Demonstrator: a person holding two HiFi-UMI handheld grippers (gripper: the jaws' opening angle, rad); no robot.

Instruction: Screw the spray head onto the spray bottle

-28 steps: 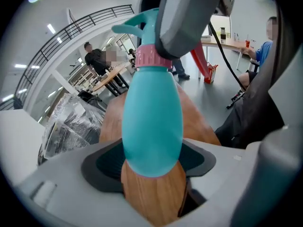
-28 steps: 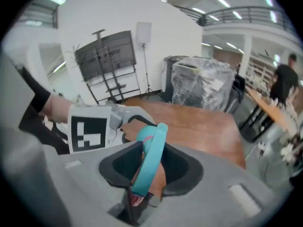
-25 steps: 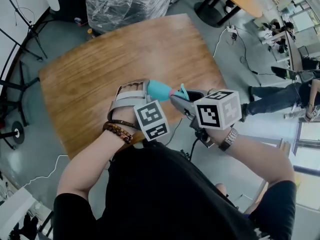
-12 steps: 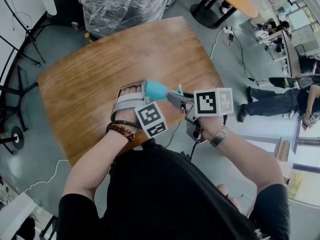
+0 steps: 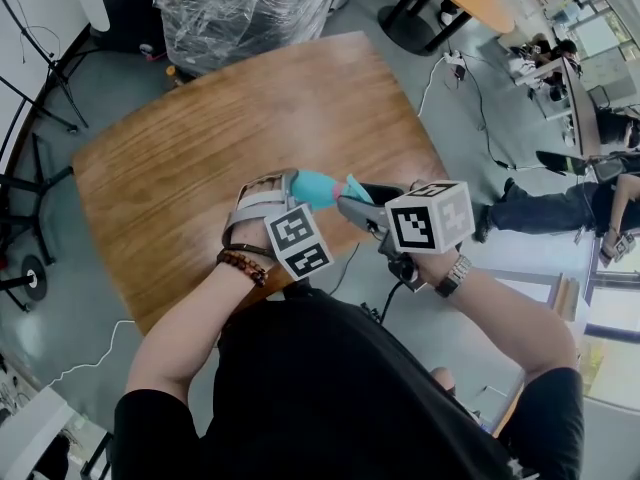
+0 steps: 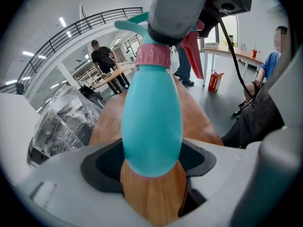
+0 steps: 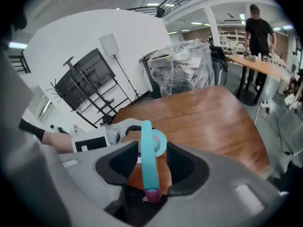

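Bottle [image 6: 152, 122] clamped in your left gripper [image 6: 151, 164].
Your right gripper [image 7: 152, 167] has just been opening its jaws; the spray head [image 7: 147, 160] sits between them, a gap on each side.

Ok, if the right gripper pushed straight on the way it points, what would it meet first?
The spray head, which stands between the jaws of the right gripper; they have just been opening. Right behind it, probably, the spray bottle.

My right gripper's [image 7: 147, 163] jaws have just been opening; the teal spray head [image 7: 147, 148] stands between them, seemingly loose.
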